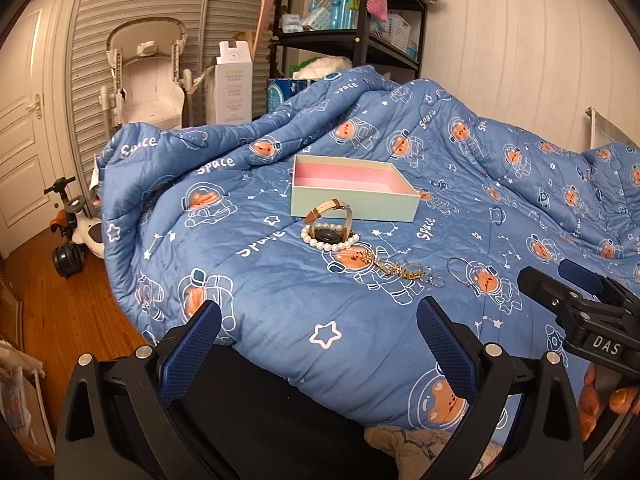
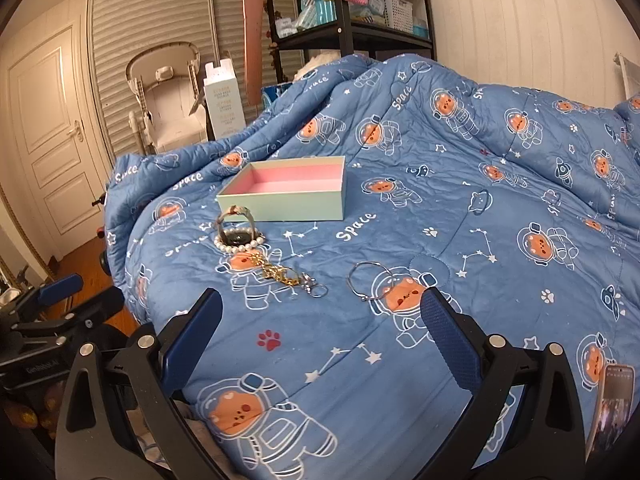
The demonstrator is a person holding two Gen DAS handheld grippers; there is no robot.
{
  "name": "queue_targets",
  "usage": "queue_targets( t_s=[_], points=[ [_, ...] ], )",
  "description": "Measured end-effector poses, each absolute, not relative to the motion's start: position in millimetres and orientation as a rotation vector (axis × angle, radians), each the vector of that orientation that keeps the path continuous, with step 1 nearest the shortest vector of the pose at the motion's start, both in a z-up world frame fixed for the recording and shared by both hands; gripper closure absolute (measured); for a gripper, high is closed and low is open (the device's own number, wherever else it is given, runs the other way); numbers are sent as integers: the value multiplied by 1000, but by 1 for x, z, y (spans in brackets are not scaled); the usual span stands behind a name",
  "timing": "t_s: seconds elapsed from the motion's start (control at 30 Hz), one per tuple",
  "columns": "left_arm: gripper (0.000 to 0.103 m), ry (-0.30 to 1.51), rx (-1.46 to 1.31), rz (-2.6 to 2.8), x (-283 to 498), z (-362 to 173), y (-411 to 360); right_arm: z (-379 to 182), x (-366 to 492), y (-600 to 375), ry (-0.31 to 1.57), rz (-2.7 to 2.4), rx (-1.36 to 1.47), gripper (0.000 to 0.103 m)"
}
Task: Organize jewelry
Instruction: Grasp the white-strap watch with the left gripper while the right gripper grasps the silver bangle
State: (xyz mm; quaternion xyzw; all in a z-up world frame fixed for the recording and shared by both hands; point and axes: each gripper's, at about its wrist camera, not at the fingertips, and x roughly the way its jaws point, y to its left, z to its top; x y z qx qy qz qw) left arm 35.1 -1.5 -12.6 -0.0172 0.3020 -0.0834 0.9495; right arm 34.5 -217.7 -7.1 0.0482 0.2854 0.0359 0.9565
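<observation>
A mint box with a pink inside (image 1: 352,205) (image 2: 288,206) stands open and empty on the blue space-print quilt (image 1: 276,296) (image 2: 500,200). Against its front lies a watch with a pale strap (image 1: 331,213) (image 2: 236,218), with a pearl bracelet (image 1: 320,244) (image 2: 244,245) looped around its face. Nearer to me lie a gold chain with a clasp (image 1: 400,269) (image 2: 286,274) and a thin silver hoop (image 1: 459,268) (image 2: 366,276). My left gripper (image 1: 320,320) (image 2: 84,294) hovers open and empty at the quilt's near edge. My right gripper (image 2: 320,304) (image 1: 550,278) is open too, just short of the hoop.
A phone (image 2: 612,400) lies on the quilt at the right. Behind the bed stand a black shelf unit (image 1: 360,36), a white carton (image 1: 234,84) and a baby seat (image 1: 148,76). A ride-on toy (image 1: 74,236) sits on the wooden floor at the left.
</observation>
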Motion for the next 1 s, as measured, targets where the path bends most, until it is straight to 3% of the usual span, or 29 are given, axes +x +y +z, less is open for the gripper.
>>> queue_targets(
  t_s=[0.27,0.57,1.0],
  points=[
    [8,689,-39,-261,80,-22,0,-25,78,-229,701,140,-21,5],
    [30,743,19,-268,124,-41,0,-37,106,-233,780,237,-101,5],
    [48,804,44,-286,177,-58,-7,-65,140,-262,892,297,-98,6]
  ],
)
